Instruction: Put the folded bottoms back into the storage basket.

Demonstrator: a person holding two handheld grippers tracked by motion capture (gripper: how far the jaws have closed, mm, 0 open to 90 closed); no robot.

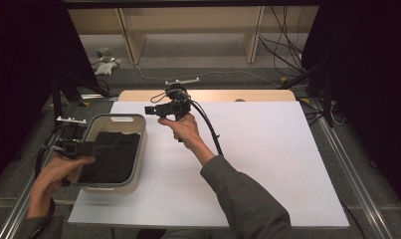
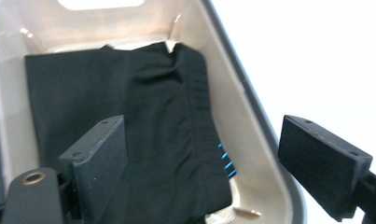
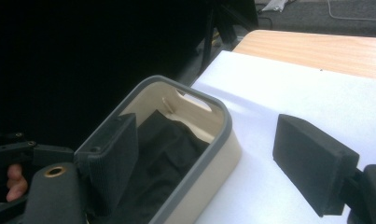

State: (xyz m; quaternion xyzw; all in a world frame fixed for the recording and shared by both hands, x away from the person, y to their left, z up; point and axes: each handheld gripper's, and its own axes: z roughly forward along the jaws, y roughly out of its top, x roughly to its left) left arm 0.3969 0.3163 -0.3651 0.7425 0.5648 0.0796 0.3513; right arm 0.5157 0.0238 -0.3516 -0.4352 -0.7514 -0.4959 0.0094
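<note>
Left gripper point(image 2: 202, 165): you are holding it jaws apart over the black cloth point(image 2: 129, 126) in the beige bin point(image 1: 138, 164).
Right gripper point(image 3: 213, 158): you are holding it jaws apart, empty.

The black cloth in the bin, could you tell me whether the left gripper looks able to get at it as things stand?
Probably yes. The left gripper is open above the bin, one jaw over the black cloth and one out past the rim. The bin has no lid and nothing lies on the cloth.
</note>
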